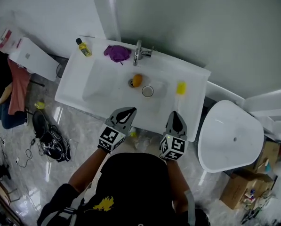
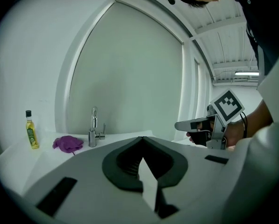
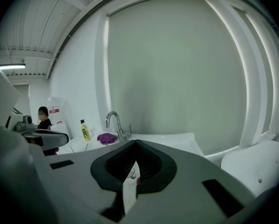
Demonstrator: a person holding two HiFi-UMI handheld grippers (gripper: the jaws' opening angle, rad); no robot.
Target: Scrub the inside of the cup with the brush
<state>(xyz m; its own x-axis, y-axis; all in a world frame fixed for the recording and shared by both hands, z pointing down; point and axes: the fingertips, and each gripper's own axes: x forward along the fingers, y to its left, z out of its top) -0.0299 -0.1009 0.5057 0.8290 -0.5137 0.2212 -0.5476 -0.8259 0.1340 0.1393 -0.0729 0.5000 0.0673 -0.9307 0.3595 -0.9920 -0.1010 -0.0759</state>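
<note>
White sink (image 1: pixel 98 86) with cup (image 1: pixel 148 91) in the basin.
Left hand-held gripper (image 1: pixel 125 113) and right hand-held gripper (image 1: pixel 176 117) both have jaws together, empty, at the sink's near edge; cup upright, just beside orange object (image 1: pixel 137 80).

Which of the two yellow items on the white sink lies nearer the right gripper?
The small yellow object on the sink's right ledge; the black-capped yellow bottle lies at the far left corner.

Glossy white sink (image 1: pixel 79 86), shiny chrome metal faucet (image 1: pixel 138 53), soft purple cloth (image 1: pixel 116 53), yellow plastic bottle (image 1: pixel 84 47), polished glossy floor tiles (image 1: pixel 84 131)
</note>
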